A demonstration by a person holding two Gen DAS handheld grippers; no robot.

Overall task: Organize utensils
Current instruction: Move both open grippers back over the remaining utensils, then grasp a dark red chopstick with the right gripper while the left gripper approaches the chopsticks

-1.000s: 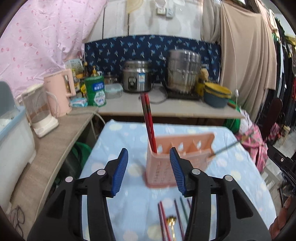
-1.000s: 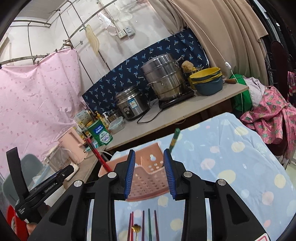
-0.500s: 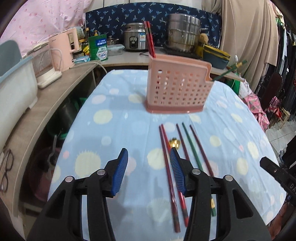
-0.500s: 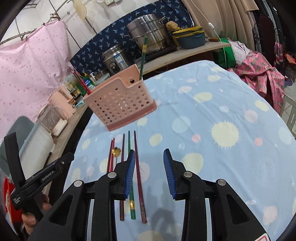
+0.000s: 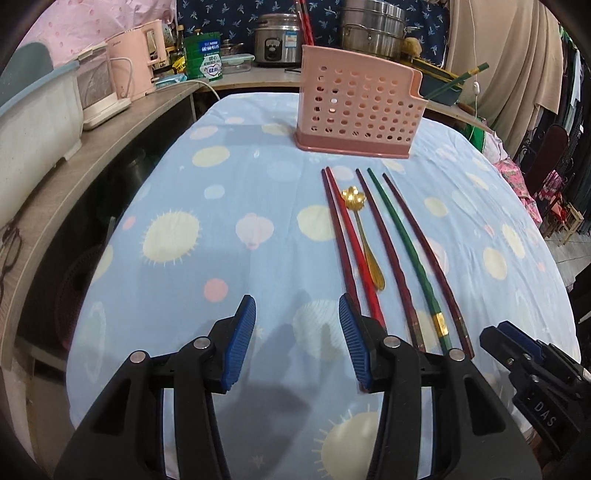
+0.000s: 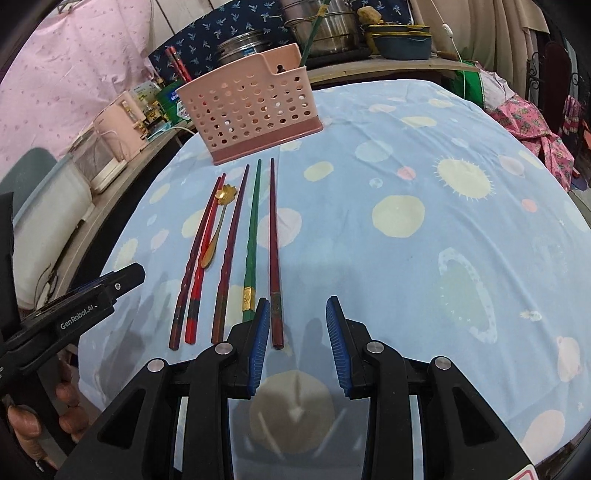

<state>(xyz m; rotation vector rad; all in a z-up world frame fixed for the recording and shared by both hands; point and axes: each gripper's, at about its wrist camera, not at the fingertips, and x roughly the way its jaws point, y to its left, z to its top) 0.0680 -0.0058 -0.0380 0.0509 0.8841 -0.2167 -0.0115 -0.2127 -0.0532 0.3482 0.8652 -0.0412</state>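
Note:
A pink perforated utensil holder (image 5: 360, 107) (image 6: 255, 107) stands at the far side of the blue spotted tablecloth. Red chopsticks (image 5: 306, 18) and one green chopstick (image 5: 458, 79) stick out of it. In front of it several chopsticks lie side by side, among them a red one (image 5: 354, 243), a green one (image 6: 253, 229) and a maroon one (image 6: 273, 236). A gold spoon (image 5: 364, 229) (image 6: 218, 225) lies between them. My left gripper (image 5: 296, 306) hovers open just left of their near ends. My right gripper (image 6: 297, 306) is open above the maroon chopstick's near end, its pads apart from it.
A counter behind the table carries a rice cooker (image 5: 277, 44), a steel pot (image 5: 373, 26), a green tin (image 5: 207, 59) and a pink kettle (image 5: 136, 70). A white box (image 5: 33, 122) sits on the left shelf. Pink cloth (image 6: 532, 125) hangs off the right.
Both grippers have sunk and tipped downward, from facing the holder's top to hovering over the chopsticks' near ends. The jaw openings look unchanged.

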